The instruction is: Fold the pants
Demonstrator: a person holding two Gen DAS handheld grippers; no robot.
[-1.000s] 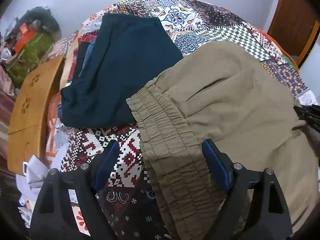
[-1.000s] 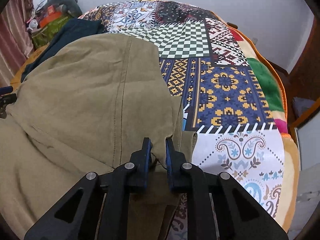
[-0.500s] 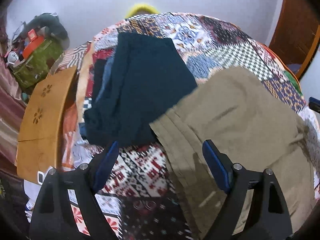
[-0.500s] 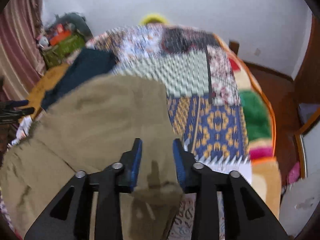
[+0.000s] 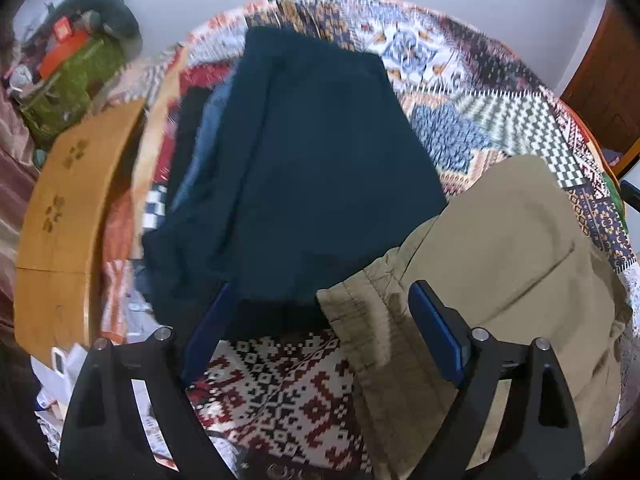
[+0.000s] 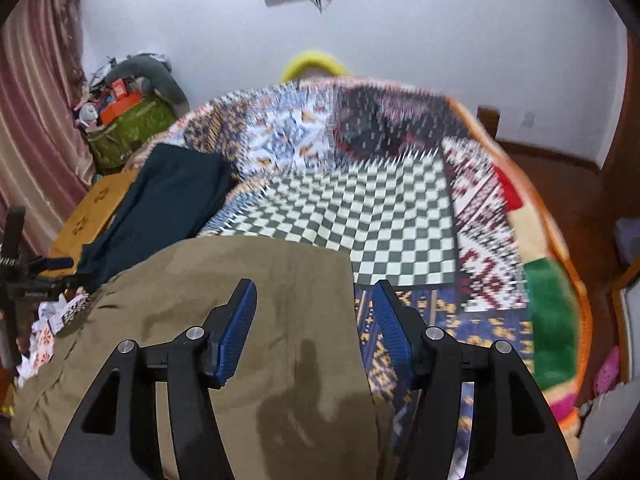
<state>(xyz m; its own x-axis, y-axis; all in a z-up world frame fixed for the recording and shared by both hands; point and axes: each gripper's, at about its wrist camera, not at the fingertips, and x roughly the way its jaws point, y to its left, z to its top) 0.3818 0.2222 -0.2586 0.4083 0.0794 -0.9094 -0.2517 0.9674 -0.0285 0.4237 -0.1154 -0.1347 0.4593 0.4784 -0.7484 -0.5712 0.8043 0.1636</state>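
The khaki pants point(image 5: 508, 256) lie folded on the patchwork bedspread point(image 5: 288, 376), elastic waistband toward the left gripper. In the right wrist view the khaki pants point(image 6: 240, 300) fill the lower left. My left gripper point(image 5: 316, 316) is open and empty, raised above the waistband corner and the bedspread. My right gripper point(image 6: 314, 308) is open and empty, raised above the right edge of the pants. Both views are blurred by motion.
Folded dark teal pants point(image 5: 312, 168) lie on the bed left of the khaki ones, also in the right wrist view point(image 6: 160, 204). A wooden board point(image 5: 68, 224) and a cluttered green bag point(image 5: 68, 84) stand at the left. A dark wooden door point(image 5: 600, 80) is at right.
My right gripper opened, let go of the khaki fabric, and lifted away. My left gripper stayed open and rose, shifting left off the waistband.
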